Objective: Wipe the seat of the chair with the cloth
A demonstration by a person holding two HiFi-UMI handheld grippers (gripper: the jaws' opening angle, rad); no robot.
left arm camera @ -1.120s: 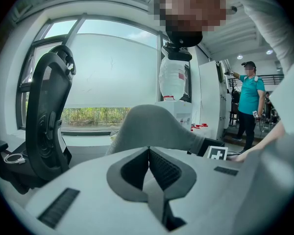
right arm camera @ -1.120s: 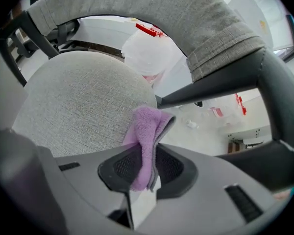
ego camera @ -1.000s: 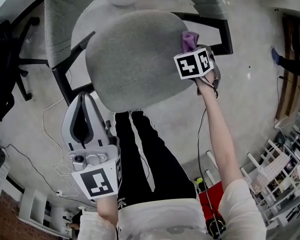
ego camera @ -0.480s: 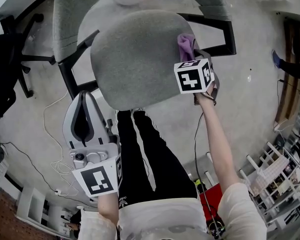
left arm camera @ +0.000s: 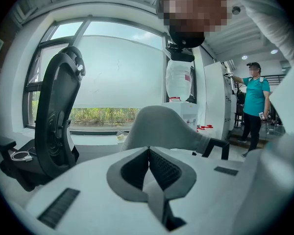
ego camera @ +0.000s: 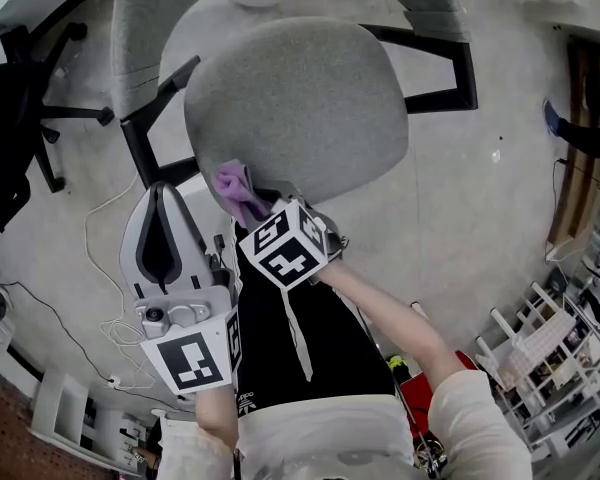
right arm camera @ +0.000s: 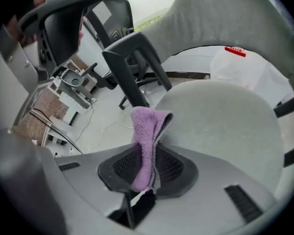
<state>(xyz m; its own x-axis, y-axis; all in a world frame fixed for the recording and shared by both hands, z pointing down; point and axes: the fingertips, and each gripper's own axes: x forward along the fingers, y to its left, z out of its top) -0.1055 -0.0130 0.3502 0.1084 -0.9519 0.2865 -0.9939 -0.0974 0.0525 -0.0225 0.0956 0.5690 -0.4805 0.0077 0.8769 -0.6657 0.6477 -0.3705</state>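
Note:
The grey fabric chair seat (ego camera: pixel 300 98) fills the upper middle of the head view, with its grey backrest (ego camera: pixel 145 38) at the top left. My right gripper (ego camera: pixel 252 200) is at the seat's near left edge, shut on a purple cloth (ego camera: pixel 236 188) that touches the seat rim. In the right gripper view the purple cloth (right arm camera: pixel 146 146) stands folded between the jaws of the right gripper (right arm camera: pixel 148 166), its top against the seat (right arm camera: pixel 220 126). My left gripper (ego camera: pixel 165 236) hangs shut and empty below the seat's left side, pointing at the chair's black armrest (ego camera: pixel 145 128).
The other black armrest (ego camera: pixel 450 68) sits at the seat's right. A black office chair (ego camera: pixel 20 118) stands at far left, cables (ego camera: pixel 110 268) lie on the floor. A white shelf rack (ego camera: pixel 550 348) is at lower right. A person in a teal shirt (left arm camera: pixel 255 102) stands far off.
My right gripper has swept with the purple cloth from the seat's far right edge across to its near left edge. The left gripper has stayed put.

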